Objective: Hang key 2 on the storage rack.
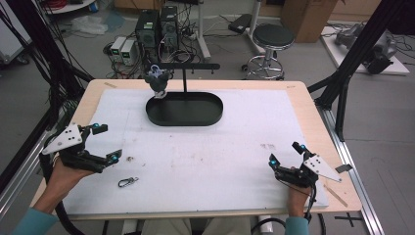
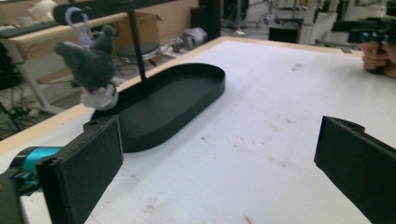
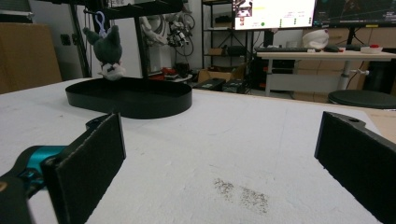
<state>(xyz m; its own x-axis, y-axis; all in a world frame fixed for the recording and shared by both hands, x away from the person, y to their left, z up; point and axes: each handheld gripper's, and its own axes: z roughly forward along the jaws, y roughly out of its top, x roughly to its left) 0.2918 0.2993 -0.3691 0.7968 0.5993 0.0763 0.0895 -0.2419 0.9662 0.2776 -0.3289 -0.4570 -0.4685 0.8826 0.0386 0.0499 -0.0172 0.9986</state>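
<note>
At the near edge of the table (image 1: 303,93), a person's two hands come in from below, each holding a black two-jaw gripper over the white mat. The left gripper (image 1: 108,143) sits at the left side of the mat, its jaws spread wide with nothing between them — in the left gripper view the two black pads frame bare white surface. The right gripper (image 1: 285,152) sits near the right side, well apart from the left one, and its jaws are also wide open and empty.

Just in front of the left gripper, toward the person, a small metal carabiner clip (image 1: 127,182) lies flat on the mat, untouched. A tiny dark speck rests on the mat close beside the left gripper's jaw tip.

Farther back, near the far edge, stands a black oval tray (image 1: 205,117) with a thin upright post and a crossbar above it. A dark grey plush keychain toy (image 1: 158,81) hangs from the left end of that crossbar by a pale blue loop — it dangles over the tray's left end, well apart from both grippers.
</note>
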